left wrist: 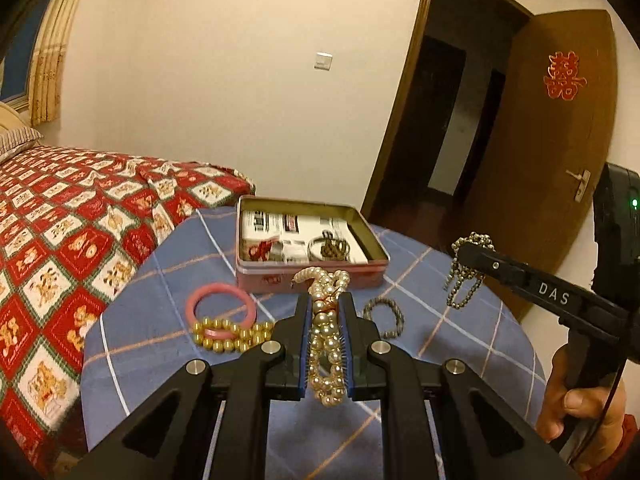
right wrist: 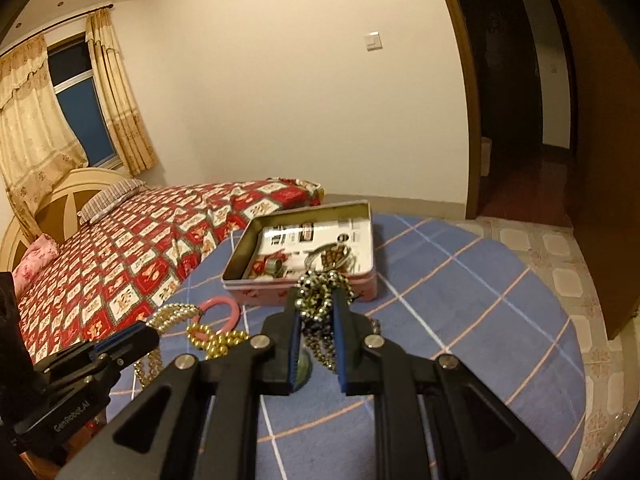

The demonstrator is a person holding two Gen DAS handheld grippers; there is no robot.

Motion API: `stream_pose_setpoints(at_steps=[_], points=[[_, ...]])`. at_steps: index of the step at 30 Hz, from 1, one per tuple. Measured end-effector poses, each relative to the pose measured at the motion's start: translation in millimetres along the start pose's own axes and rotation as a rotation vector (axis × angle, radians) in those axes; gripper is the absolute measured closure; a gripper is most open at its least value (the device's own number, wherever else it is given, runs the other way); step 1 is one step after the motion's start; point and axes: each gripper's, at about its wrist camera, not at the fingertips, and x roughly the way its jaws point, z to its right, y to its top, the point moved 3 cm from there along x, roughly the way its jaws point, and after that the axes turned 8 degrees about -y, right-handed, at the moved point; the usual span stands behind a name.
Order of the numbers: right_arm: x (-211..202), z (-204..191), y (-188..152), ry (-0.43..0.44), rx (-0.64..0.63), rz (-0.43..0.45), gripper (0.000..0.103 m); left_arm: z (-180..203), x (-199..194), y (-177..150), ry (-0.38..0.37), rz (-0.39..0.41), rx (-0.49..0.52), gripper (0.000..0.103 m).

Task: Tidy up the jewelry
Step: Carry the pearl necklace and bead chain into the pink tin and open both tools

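My left gripper (left wrist: 326, 299) is shut on a pearl necklace (left wrist: 325, 344), which runs between the pads and bunches beyond the tips. It hangs just in front of the open pink tin (left wrist: 272, 280). My right gripper (right wrist: 317, 295) is shut on a dark metallic bead strand (right wrist: 320, 280), also lifted near the tin (right wrist: 260, 294). In the left wrist view the right gripper (left wrist: 468, 251) hovers at the right with the strand (left wrist: 460, 280) dangling from it. On the cloth lie a pink bangle (left wrist: 222, 303), a gold bead bracelet (left wrist: 230, 338) and a grey bead bracelet (left wrist: 384, 317).
The round table wears a blue plaid cloth (left wrist: 180, 248). The tin holds printed paper, a red item and a dark bracelet inside a silver ring. A bed with a red patterned cover (left wrist: 60, 220) stands to the left. An open brown door (left wrist: 552, 128) is at the right.
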Motion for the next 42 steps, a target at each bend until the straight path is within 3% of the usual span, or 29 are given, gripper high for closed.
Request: stream_pose_setpoints(at_steps=[7, 17, 35, 42], points=[[18, -3, 23, -0.007, -0.014, 0.029, 0.085, 0, 13, 33, 0.013, 0.075, 0.034, 0.091], [49, -11, 50, -0.019, -0.037, 0.041, 0.085, -5, 49, 66, 0.041, 0.122, 0.07, 0.091], [121, -12, 67, -0.061, -0.043, 0.004, 0.085, -29, 127, 91, 0.068, 0.087, 0.021, 0.091], [157, -10, 60, -0.074, -0.052, -0.065, 0.085, -41, 158, 87, 0.096, 0.044, 0.002, 0.091]])
